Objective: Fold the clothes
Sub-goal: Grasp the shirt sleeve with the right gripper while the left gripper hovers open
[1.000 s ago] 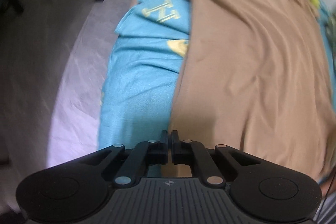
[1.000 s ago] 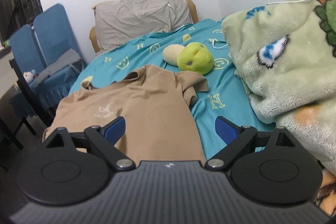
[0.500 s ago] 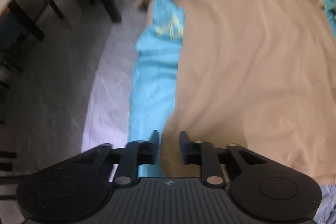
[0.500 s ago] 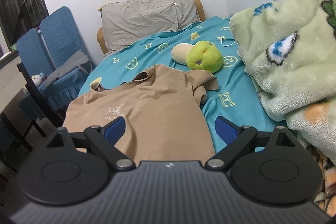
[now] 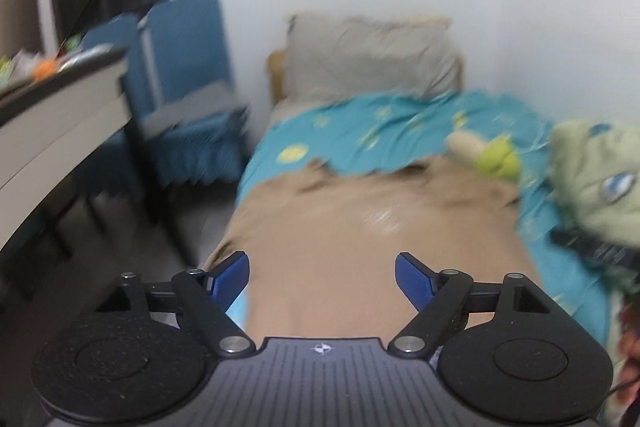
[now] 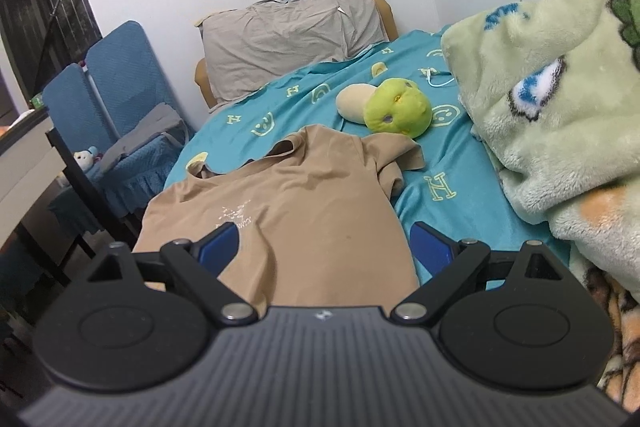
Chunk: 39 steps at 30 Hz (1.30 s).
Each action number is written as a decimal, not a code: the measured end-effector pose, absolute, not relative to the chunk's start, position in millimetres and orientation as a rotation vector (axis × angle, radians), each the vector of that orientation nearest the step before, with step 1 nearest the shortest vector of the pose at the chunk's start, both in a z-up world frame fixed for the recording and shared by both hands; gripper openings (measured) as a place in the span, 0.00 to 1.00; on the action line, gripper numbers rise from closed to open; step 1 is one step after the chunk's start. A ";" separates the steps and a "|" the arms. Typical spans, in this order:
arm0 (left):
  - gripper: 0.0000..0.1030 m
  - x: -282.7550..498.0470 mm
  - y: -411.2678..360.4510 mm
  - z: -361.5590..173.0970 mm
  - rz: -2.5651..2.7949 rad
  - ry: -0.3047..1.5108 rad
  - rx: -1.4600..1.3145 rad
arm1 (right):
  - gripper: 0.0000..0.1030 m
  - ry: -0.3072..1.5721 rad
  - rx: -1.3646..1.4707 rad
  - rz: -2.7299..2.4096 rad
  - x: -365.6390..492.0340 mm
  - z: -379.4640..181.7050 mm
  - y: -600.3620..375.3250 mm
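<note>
A tan T-shirt [image 6: 296, 211] lies spread front-up on the teal bedsheet [image 6: 448, 195], collar toward the pillow, its right sleeve folded over. It also shows, blurred, in the left wrist view [image 5: 352, 251]. My left gripper [image 5: 322, 273] is open and empty, raised above the shirt's lower part. My right gripper [image 6: 324, 245] is open and empty, held above the shirt's hem end.
A grey pillow [image 6: 292, 35] is at the bed's head. A green and cream plush toy [image 6: 388, 109] lies beyond the shirt. A fluffy green blanket [image 6: 560, 99] is piled on the right. Blue chairs [image 6: 116, 99] and a table [image 5: 48, 123] stand left of the bed.
My left gripper was shut on the shirt's edge, then opened and let it go, and it has tilted up from the bed's side toward the pillow. The right gripper has shifted slightly.
</note>
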<state>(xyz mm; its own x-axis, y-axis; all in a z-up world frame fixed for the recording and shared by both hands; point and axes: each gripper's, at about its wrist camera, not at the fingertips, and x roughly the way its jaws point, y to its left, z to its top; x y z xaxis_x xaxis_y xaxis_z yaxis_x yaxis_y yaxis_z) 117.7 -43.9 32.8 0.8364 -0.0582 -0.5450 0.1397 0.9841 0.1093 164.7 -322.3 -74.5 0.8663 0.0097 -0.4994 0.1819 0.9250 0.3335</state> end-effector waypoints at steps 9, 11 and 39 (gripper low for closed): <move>0.92 127.9 -49.8 -47.9 -0.243 0.519 0.004 | 0.75 0.504 0.424 -0.008 161.7 -69.9 -322.3; 0.92 128.1 -41.0 -63.8 -0.221 0.542 -0.023 | 0.69 0.531 0.508 0.012 168.1 -73.5 -330.9; 0.92 187.1 -6.1 -160.7 -0.151 0.758 -0.210 | 0.10 0.697 0.918 -0.117 342.0 -191.5 -435.8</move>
<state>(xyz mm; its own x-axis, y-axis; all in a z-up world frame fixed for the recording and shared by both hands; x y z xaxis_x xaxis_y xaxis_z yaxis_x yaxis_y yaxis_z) 187.1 -6.1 -160.7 0.7168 -0.2111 -0.6646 0.0600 0.9682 -0.2429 342.0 -435.8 -191.5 0.7772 0.1926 -0.5991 0.3783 0.6177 0.6894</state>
